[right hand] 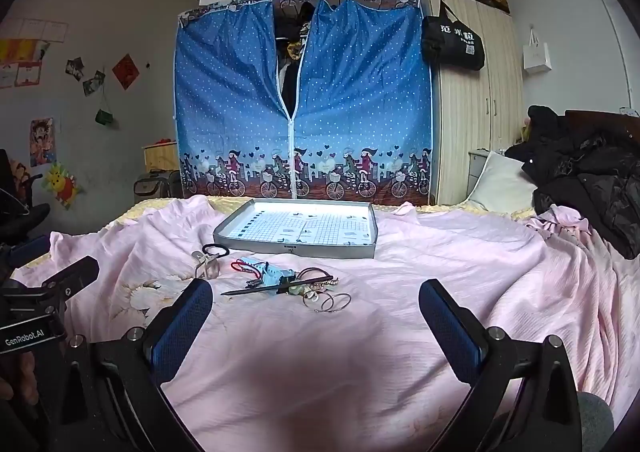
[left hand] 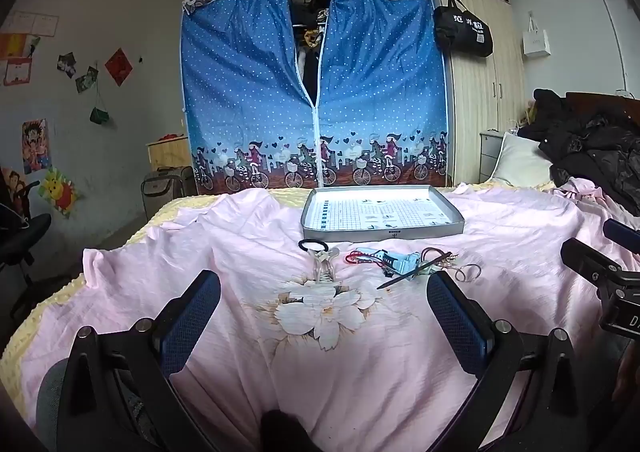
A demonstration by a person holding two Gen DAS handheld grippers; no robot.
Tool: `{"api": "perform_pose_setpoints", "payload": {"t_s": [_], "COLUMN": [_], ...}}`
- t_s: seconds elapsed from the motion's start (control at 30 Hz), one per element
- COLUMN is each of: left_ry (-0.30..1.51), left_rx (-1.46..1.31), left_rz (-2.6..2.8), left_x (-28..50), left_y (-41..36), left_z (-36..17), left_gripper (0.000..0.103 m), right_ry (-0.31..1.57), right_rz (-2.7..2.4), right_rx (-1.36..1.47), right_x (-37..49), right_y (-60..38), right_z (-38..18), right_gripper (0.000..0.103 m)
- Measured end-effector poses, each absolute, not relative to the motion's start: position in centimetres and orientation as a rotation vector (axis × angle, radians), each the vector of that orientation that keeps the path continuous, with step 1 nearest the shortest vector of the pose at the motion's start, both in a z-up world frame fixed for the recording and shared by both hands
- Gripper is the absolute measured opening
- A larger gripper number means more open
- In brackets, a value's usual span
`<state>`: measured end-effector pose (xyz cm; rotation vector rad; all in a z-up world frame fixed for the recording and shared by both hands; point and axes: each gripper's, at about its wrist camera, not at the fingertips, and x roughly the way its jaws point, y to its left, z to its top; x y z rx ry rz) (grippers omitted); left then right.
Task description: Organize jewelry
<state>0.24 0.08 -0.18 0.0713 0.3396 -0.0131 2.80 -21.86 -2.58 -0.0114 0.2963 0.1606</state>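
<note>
Home bedroom. Bed with pink floral sheet (left hand: pixel 320 332) fills foreground; zippered blue fabric wardrobe (left hand: pixel 312 92) at 12 o'clock; wooden closet (left hand: pixel 480 92) at 2 o'clock; posters (left hand: pixel 36 146) at 9 o'clock.

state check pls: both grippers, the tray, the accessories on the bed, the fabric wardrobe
left gripper: open, empty, above the pink sheet
right gripper: open, empty
tray: upright on the bed, nothing inside
black hair tie: loose on the sheet, outside the tray
clear claw clip: on the sheet, partly over the hair tie
blue clip: on the sheet, in the pile
dark hair stick: lying flat across the pile
thin hoops: on the sheet, overlapping
fabric wardrobe: zip partly open at top
</note>
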Motion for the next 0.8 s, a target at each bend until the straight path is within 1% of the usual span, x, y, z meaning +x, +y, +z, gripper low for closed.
{"api": "perform_pose_setpoints", "payload": {"t_s": [0.8], "left_ry": [0.349], "left_rx": [0.079], "left_rz": [-0.008], "left_x": [0.33], "left_y": [0.07], "left_z": [-0.33], "left_gripper": [0.101], "right_ry": [0.304], "right_rz": [0.165], "right_rx": [-0.01], "right_x": [2.96], "right_y": [-21.75], "right_z": [-2.81], "right_gripper": [0.103]}}
